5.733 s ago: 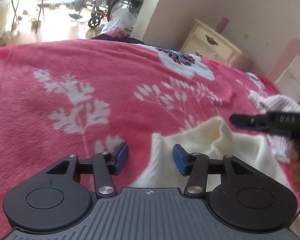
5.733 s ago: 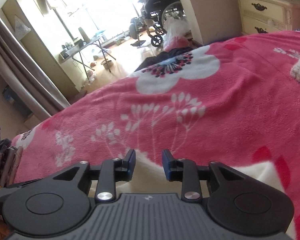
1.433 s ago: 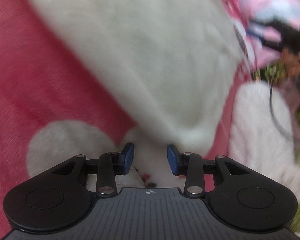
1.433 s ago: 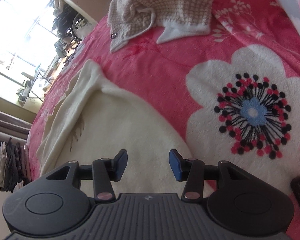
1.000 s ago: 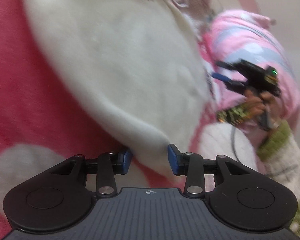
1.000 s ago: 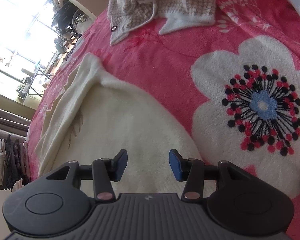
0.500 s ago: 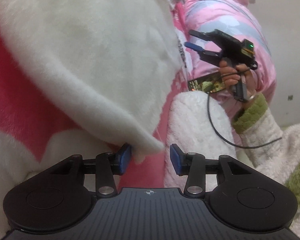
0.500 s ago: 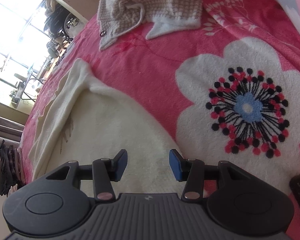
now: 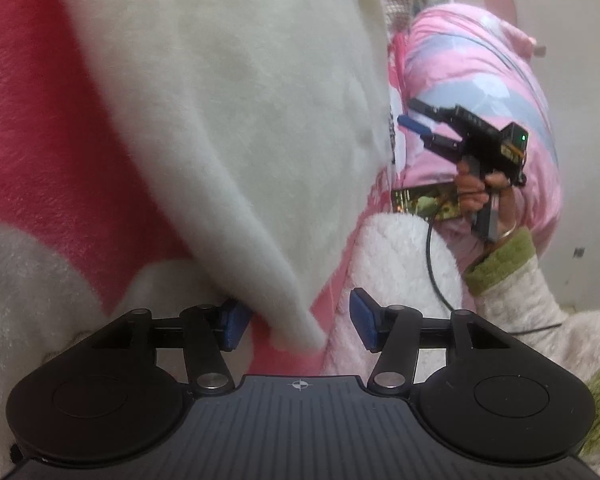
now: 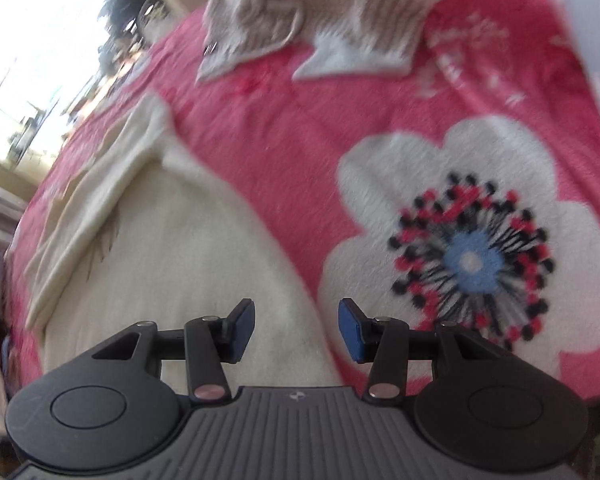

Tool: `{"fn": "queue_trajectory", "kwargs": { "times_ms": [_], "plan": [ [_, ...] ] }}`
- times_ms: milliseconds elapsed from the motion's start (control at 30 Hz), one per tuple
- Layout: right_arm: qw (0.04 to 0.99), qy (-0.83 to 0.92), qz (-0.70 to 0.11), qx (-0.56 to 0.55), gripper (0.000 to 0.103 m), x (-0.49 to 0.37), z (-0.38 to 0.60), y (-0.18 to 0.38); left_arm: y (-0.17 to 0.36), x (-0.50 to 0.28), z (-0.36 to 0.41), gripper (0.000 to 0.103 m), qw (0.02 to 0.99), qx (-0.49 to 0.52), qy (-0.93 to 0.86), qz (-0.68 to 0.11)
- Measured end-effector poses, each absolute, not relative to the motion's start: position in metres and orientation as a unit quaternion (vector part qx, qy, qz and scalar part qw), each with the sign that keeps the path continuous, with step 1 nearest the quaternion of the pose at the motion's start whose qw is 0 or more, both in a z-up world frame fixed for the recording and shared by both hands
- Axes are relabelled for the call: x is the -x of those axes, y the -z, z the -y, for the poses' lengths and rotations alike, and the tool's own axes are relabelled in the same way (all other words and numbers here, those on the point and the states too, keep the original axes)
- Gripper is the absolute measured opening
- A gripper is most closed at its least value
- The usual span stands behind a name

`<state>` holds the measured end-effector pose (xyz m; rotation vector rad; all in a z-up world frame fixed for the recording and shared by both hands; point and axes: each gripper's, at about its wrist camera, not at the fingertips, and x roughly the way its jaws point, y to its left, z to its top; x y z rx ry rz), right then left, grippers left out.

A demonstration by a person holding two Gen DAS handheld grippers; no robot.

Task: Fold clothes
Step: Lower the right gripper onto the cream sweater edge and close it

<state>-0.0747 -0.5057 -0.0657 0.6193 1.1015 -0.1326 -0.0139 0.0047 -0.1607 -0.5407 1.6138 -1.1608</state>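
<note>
The cream garment [image 10: 172,264] lies spread on the pink flowered blanket [image 10: 284,128], one sleeve folded in along its far side, the body flat. That fits a fold part-way through. Beyond the cream garment, further up the bed, a beige knitted piece [image 10: 320,20] sits in a loose heap, well apart from it.

Left gripper [image 9: 296,322] now: its blue pads are wide apart, and a corner of the cream garment droops into the gap, lying against the left pad only. Nothing is pinched; whether that corner rests on the blanket or hangs a little free is hard to say, the cloth being soft and blurred here.

Right gripper [image 10: 296,330]: also well open, poised just above the near edge of the cream garment, holding nothing. From the left camera it shows beside the cream garment, gripped in the person's hand [image 9: 476,188], a cable trailing from it.
</note>
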Motion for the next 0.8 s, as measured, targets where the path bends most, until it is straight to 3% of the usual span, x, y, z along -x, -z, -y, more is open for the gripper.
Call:
{"fn": "queue_trajectory", "kwargs": {
  "times_ms": [67,333,433,600,667,700,800],
  "plan": [
    [0.796,0.045,-0.529,-0.291,0.049,0.076,0.502,0.071,0.160,0.013,-0.007,0.053,0.515,0.227,0.479,-0.674],
    [0.758,0.033,-0.577,-0.302,0.045,0.104,0.502,0.100,0.150,0.014,-0.007,0.026,0.533,0.175,0.481,-0.674],
    [0.761,0.026,-0.568,-0.312,0.038,0.111,0.504,0.098,0.142,0.020,-0.004,0.026,0.537,0.136,0.499,-0.667],
    [0.766,0.040,-0.558,-0.317,0.038,0.111,0.506,0.102,0.138,0.025,-0.004,0.026,0.544,0.110,0.506,-0.660],
    [0.772,0.037,-0.555,-0.306,0.027,0.111,0.502,0.101,0.137,0.027,-0.006,0.022,0.549,0.104,0.505,-0.657],
    [0.777,0.033,-0.552,-0.301,0.013,0.111,0.499,0.099,0.136,0.027,-0.007,0.013,0.552,0.101,0.505,-0.656],
    [0.791,0.034,-0.537,-0.292,0.009,0.116,0.495,0.087,0.131,0.029,-0.011,0.008,0.560,0.099,0.512,-0.644]
  ]
}}
